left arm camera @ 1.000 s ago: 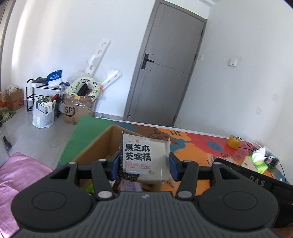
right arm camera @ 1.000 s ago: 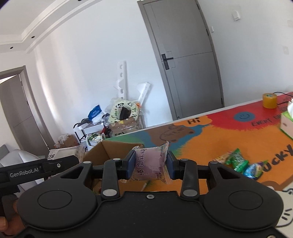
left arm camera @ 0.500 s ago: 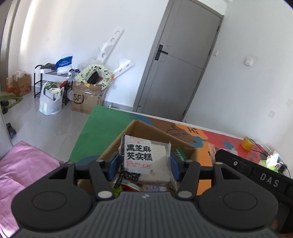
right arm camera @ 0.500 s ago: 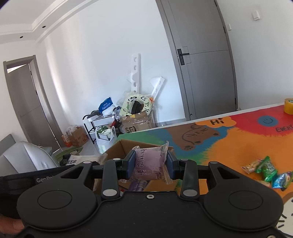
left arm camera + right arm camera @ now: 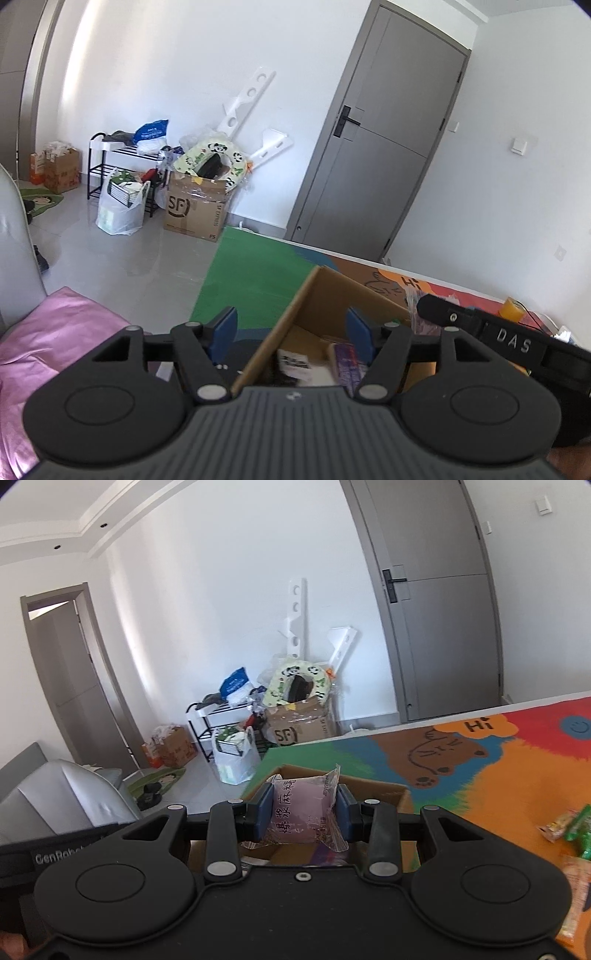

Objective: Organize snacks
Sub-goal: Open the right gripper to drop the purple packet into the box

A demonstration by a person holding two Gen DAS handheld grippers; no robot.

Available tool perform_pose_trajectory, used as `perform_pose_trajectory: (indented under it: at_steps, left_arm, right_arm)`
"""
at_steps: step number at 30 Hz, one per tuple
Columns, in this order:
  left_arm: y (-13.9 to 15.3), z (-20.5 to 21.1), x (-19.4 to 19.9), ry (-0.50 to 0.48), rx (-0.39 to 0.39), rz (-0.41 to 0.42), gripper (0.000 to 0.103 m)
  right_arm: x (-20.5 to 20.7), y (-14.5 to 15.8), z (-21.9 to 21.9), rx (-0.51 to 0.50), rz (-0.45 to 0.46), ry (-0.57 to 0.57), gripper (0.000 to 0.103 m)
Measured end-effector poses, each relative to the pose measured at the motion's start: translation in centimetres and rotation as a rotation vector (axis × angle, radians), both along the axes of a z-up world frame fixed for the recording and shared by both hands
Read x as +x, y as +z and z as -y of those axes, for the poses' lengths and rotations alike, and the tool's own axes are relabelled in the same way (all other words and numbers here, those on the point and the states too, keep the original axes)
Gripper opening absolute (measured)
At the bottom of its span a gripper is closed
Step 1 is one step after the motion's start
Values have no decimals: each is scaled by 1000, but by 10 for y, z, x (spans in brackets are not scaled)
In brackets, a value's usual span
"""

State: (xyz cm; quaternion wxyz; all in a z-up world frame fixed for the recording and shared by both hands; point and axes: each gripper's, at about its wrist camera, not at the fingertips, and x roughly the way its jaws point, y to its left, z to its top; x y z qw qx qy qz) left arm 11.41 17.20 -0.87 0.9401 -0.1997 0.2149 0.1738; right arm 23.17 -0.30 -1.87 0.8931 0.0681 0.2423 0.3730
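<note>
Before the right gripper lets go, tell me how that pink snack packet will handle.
The pink snack packet probably squashes easily: it bulges between the right gripper pads. Its glossy, crinkled film looks slippery. It seems light, hanging above the cardboard box unsupported.

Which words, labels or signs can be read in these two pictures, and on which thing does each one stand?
"SF": floor carton by the wall.
"DAS": body of the right gripper, in the left wrist view.
"GenRobo", cut off: body of the left gripper, in the right wrist view.
"Hi": table mat.
"爆浆麻糬": pink snack packet in the right gripper.
Print on the packets in the snack box: too blurred.
</note>
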Motion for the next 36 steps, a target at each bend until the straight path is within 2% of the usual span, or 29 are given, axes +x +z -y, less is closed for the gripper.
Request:
perform_pose_trajectory:
  at_steps: [6, 8, 9, 10, 14, 17, 29, 36]
  left_arm:
    - [2, -8, -4, 38, -1, -1, 71]
    - [3, -9, -4, 49, -2, -2, 73]
    - [3, -10, -4, 54, -2, -4, 74]
    - [4, -10, -4, 55, -2, -4, 74]
    - [5, -5, -3, 44, -5, 3, 77]
    - [6, 5, -5, 28, -1, 13, 81]
    - [5, 49, 4, -61, 30, -7, 88]
    - [4, 77, 14, -113, 41, -16, 89]
  right_arm:
    - [7, 3, -13, 10, -20, 46, 39]
    - [6, 4, -12, 16, -31, 52, 48]
    - [5, 5, -10, 21, -26, 46, 59]
    - [3, 6, -7, 22, -17, 38, 64]
    - [-2, 7, 8, 9, -26, 15, 66]
    - [-7, 5, 24, 5, -31, -13, 72]
    - [-15, -6, 84, -15, -58, -109, 80]
    - [-19, -13, 125, 4, -69, -167, 91]
